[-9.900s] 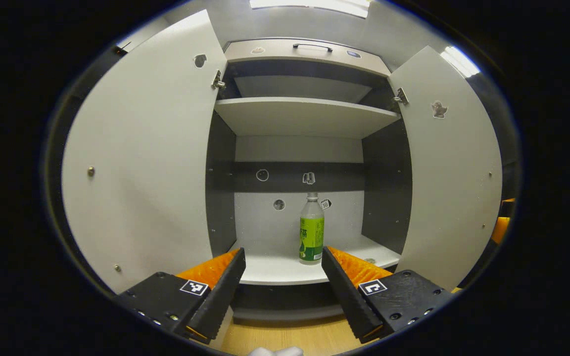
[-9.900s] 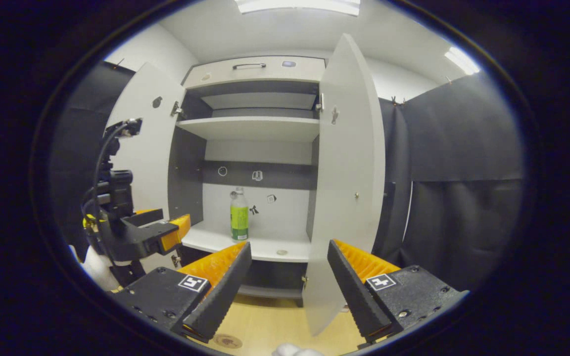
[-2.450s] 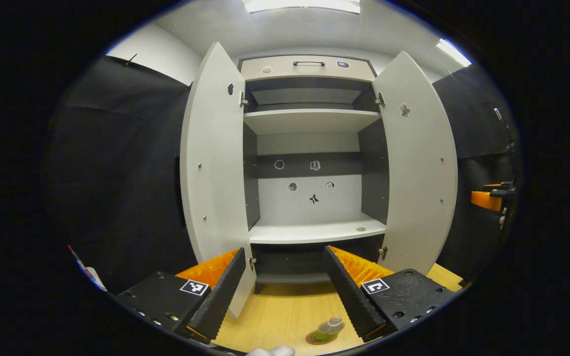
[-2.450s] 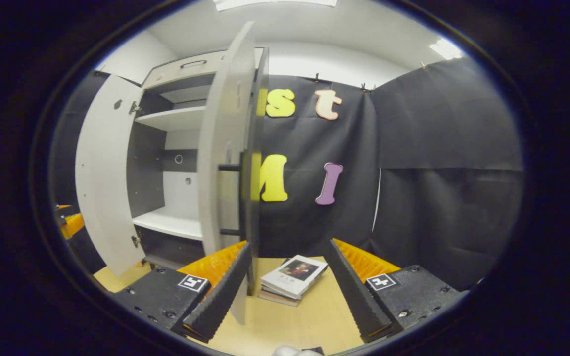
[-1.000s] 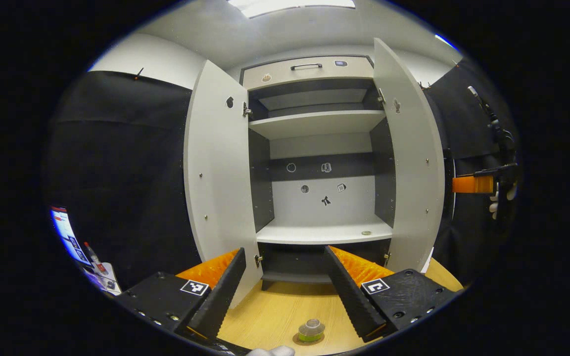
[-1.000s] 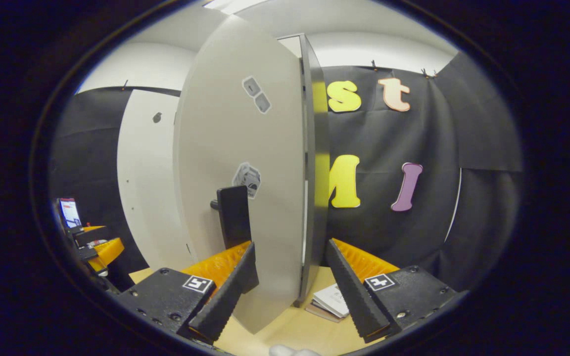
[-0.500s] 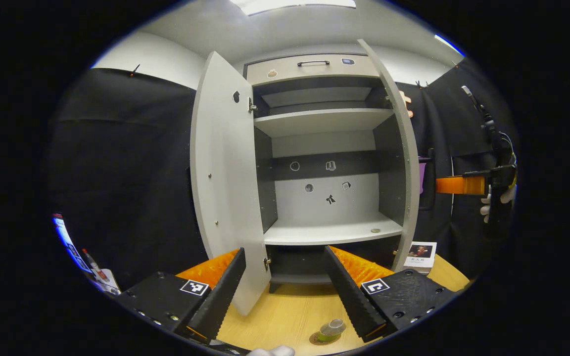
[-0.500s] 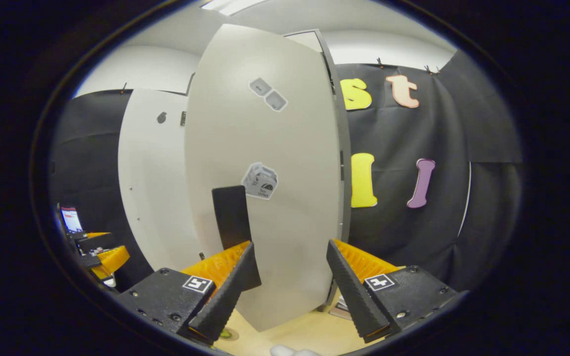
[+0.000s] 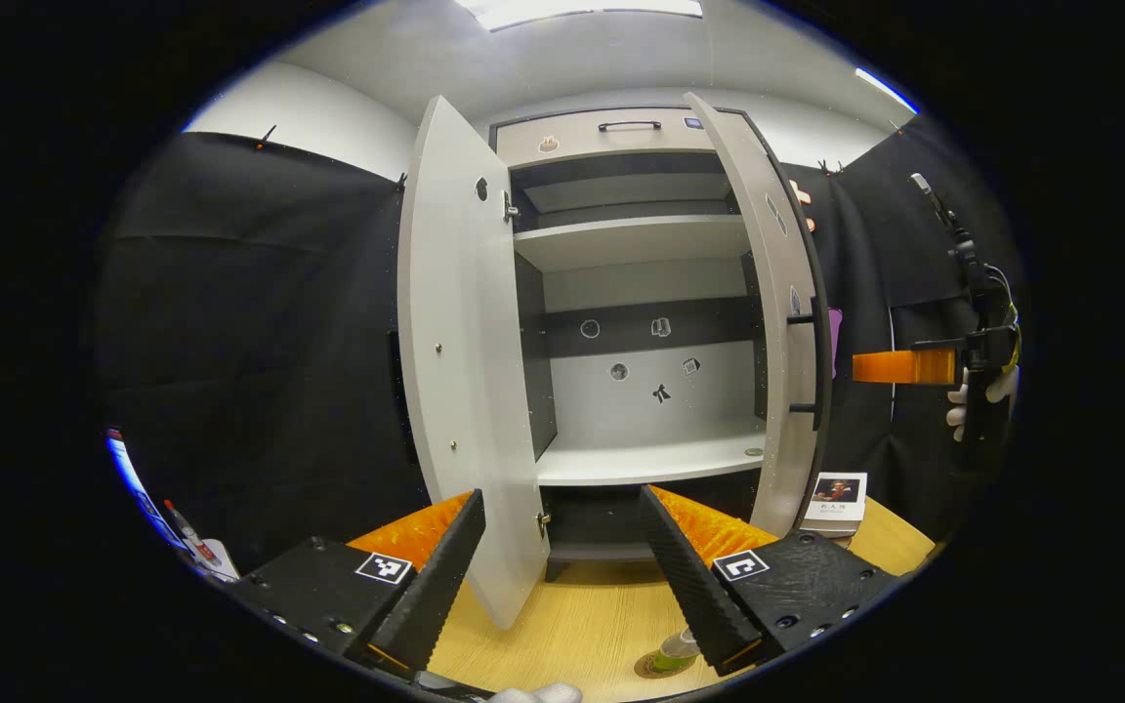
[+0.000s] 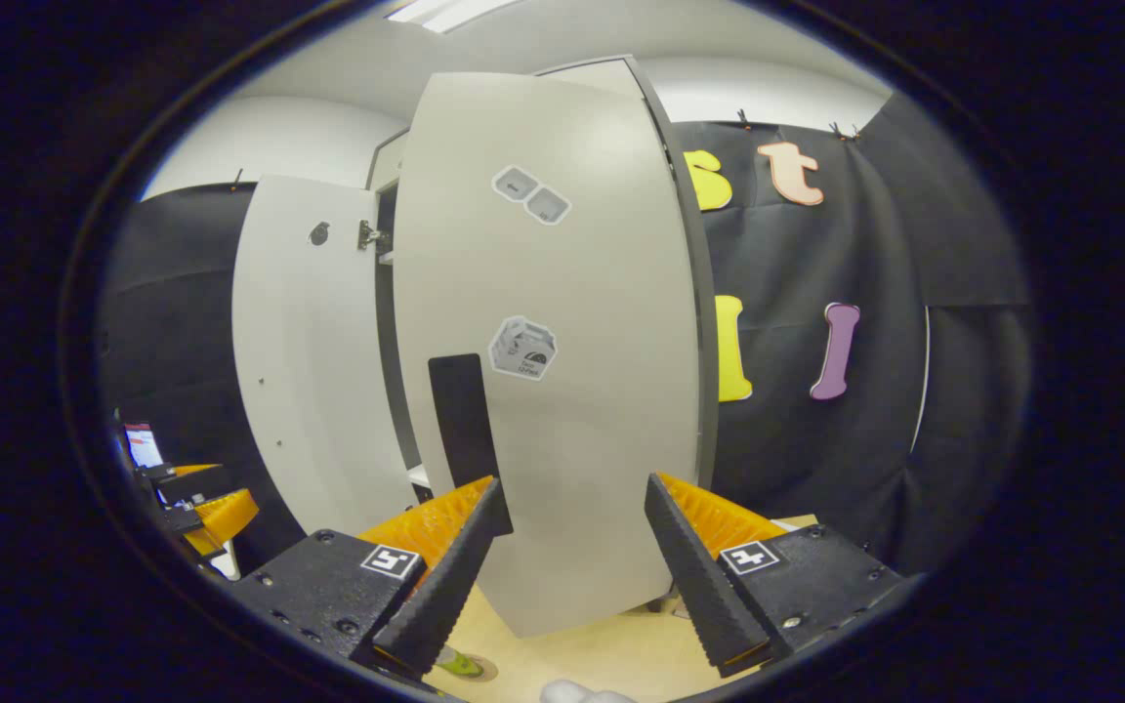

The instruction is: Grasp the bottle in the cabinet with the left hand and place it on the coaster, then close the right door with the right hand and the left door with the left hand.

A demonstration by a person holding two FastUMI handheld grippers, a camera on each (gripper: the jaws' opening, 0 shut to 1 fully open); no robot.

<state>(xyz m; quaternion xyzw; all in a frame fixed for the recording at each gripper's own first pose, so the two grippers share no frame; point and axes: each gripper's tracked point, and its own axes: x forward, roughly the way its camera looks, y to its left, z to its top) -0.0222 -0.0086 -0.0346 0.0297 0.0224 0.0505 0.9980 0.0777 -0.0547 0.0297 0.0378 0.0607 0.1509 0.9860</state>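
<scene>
Left gripper view: left door [image 9: 465, 391] stands wide open; left claw [image 9: 562, 576] is spread apart and empty above the worktop [image 9: 572, 625]. The bottle [image 9: 675, 656] rests on the coaster [image 9: 648, 670]. The right door [image 10: 562, 391] is partly swung in. Right gripper view: right claw [image 10: 572, 566] is apart, near the door's handle [image 10: 463, 420].

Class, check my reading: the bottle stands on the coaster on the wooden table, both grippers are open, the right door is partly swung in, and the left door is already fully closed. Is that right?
Not quite: the left door is wide open, as the left gripper view shows. The rest holds: bottle on the coaster, left gripper and right gripper open, right door partly swung in.
</scene>
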